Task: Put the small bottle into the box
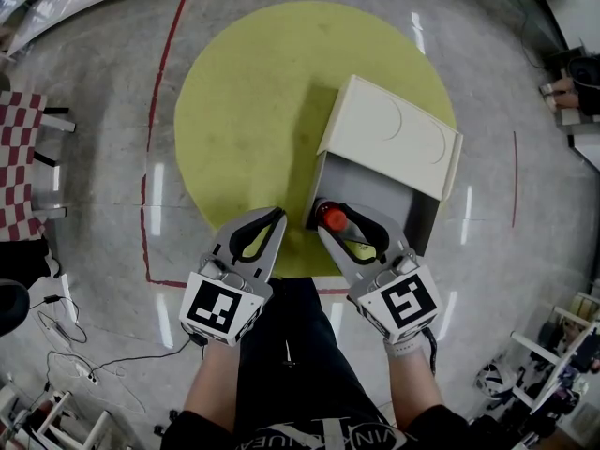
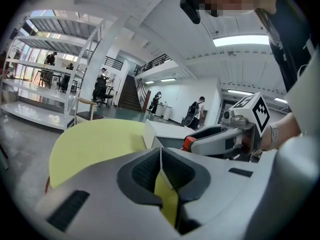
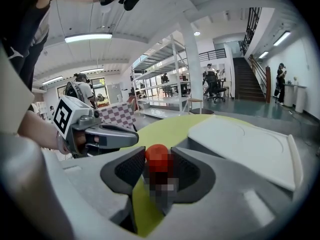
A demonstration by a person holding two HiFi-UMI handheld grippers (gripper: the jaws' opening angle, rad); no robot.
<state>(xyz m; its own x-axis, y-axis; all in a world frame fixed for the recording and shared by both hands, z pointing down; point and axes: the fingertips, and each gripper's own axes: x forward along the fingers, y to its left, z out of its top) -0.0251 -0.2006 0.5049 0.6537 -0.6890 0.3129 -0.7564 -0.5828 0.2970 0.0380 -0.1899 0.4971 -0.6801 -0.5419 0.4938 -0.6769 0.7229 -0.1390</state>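
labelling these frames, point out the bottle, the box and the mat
bottle (image 1: 330, 217), head view, on its red cap
box (image 1: 389, 134), head view, on its white top panel
mat (image 1: 244, 111), head view, on bare yellow surface

Yellow-green all over the round table (image 1: 253, 92). Cream white on top of the box (image 1: 389, 129), grey inside. Red cap and yellow body on the small bottle (image 1: 331, 218). Grey with black inner sides on the left tool (image 1: 277, 216) and right tool (image 1: 338, 221), plus black-and-white square marks. Shiny grey floor (image 1: 94, 204) with a red line (image 1: 159, 73). Red and white checks on a cloth (image 1: 19, 167).
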